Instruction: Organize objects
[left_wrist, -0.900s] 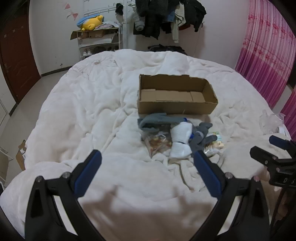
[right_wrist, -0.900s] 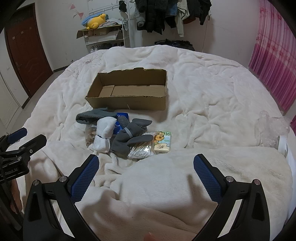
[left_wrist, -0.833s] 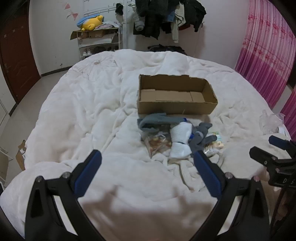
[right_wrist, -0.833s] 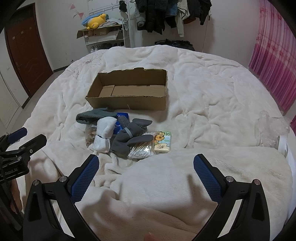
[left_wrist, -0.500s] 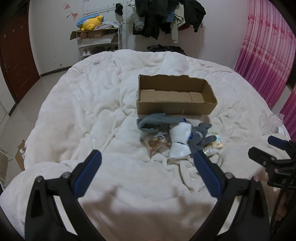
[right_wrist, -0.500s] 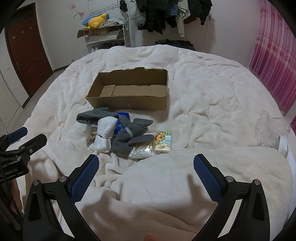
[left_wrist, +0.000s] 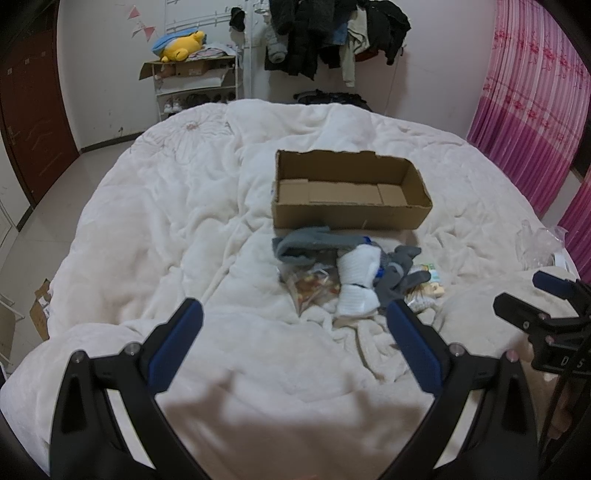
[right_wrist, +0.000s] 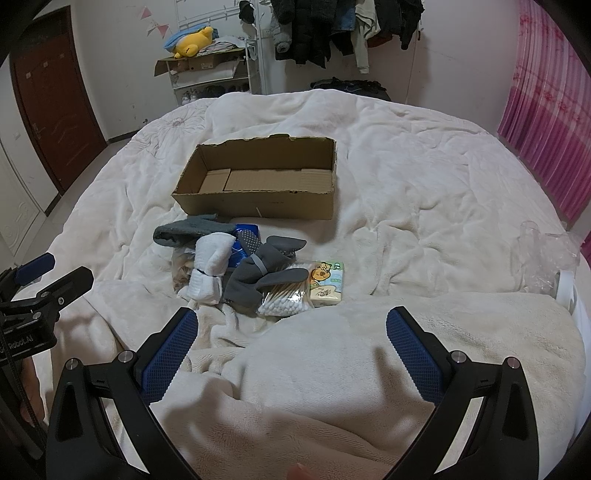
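Observation:
An empty brown cardboard box (left_wrist: 351, 216) (right_wrist: 258, 206) stands on the white bed. In front of it lies a pile: a grey sock (left_wrist: 306, 242) (right_wrist: 184, 230), a white sock bundle (left_wrist: 358, 280) (right_wrist: 210, 266), grey gloves (right_wrist: 266, 269), a clear snack bag (left_wrist: 314, 286), a cotton swab pack (right_wrist: 282, 301), a tissue packet (right_wrist: 327, 284) and a blue item (right_wrist: 245, 236). My left gripper (left_wrist: 293, 321) is open and empty, short of the pile. My right gripper (right_wrist: 290, 326) is open and empty, just short of the swabs.
A crumpled clear plastic bag (right_wrist: 546, 258) lies at the bed's right edge. A rack of hanging clothes (left_wrist: 325, 33) and a shelf with a yellow plush (left_wrist: 181, 46) stand at the far wall. Pink curtains (left_wrist: 535, 92) hang on the right, a brown door (right_wrist: 55, 103) on the left.
Both grippers have barely shifted; the views moved very slightly. Nothing was picked up or released.

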